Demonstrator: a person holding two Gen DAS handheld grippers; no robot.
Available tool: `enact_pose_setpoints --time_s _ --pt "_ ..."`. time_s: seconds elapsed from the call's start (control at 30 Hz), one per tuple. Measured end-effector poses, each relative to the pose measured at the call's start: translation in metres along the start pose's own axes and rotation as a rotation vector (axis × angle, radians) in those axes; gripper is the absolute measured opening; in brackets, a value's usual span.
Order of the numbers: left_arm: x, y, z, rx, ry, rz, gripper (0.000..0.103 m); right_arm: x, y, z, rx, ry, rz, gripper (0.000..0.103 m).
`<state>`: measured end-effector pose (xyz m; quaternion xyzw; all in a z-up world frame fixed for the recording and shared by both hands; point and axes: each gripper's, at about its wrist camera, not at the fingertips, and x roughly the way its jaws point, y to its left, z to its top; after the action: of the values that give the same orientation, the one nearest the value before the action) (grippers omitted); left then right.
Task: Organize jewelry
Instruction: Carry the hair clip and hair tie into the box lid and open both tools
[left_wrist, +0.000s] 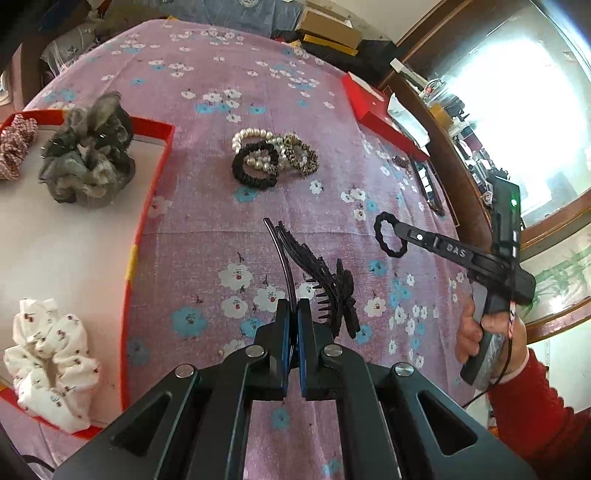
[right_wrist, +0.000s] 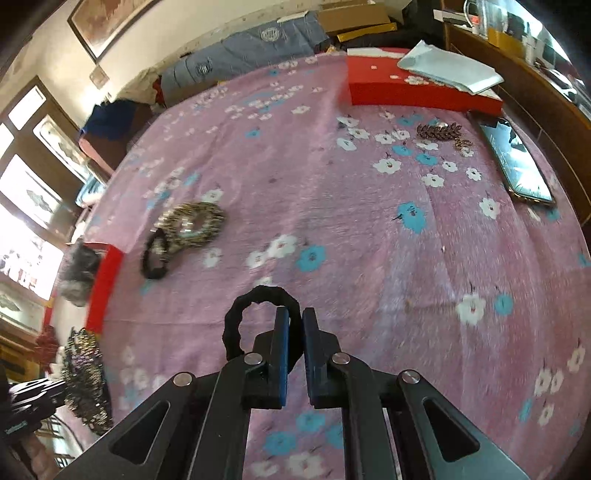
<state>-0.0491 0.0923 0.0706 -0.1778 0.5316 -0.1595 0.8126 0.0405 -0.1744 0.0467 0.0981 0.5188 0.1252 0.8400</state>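
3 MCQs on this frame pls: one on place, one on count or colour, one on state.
1. Where is the grey scrunchie?
A. in the red-rimmed tray
B. on the floral cloth
C. on the red box

2. How many scrunchies show in the tray in the left wrist view?
A. one
B. three
C. five

3. What is the right gripper doing?
A. standing open and empty
B. shut on a black hair tie
C. shut on a pearl bracelet

Answers: 1 A, it sits on the tray's white floor inside the rim. 2 B, grey, white floral and red-patterned. 3 B, the fingers pinch the black loop, which hangs clear of the cloth.
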Motion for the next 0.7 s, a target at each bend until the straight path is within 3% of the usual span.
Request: enact_pose_setpoints --time_s 0.3,0.7 --pt "-0.048 0.015 -0.006 0.002 -0.069 -0.001 0.003 -0.037 0.041 -0.02 0.032 -0.047 0.076 0.008" --pt "-0.109 0.066 -0.006 -0.017 -0.149 0.043 0.003 -0.044 0.122 -0.037 -0.035 -0.065 0.108 0.008"
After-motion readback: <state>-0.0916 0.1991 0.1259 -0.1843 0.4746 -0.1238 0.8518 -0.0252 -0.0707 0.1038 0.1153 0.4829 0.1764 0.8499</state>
